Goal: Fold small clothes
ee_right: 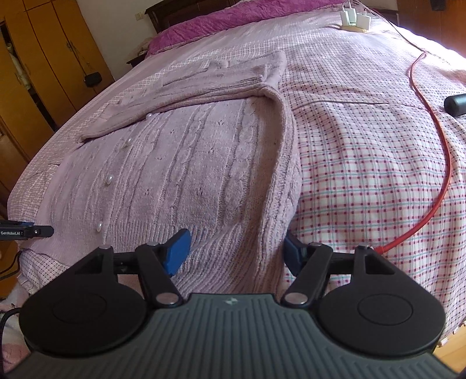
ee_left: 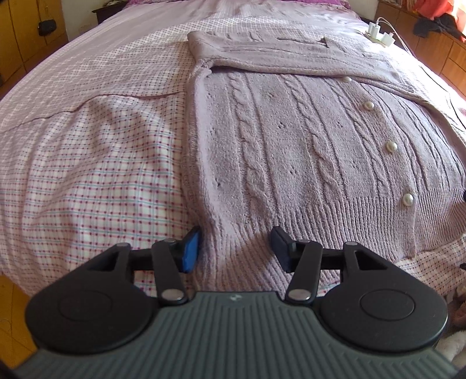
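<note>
The cardigan (ee_left: 291, 140) lies flat on the bed (ee_left: 87, 145), sleeves folded across. The left gripper (ee_left: 236, 247) and right gripper (ee_right: 237, 250) — jaws spread, holding nothing — straddle its hem corners, apparently to lift both evenly.

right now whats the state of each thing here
left tool: open, at the cardigan's hem corner
right tool: open, at the other hem corner
cardigan: flat on bed, buttoned, sleeves folded across chest
red cable: slack on bedsheet
chargers: plugged into a strip
</note>
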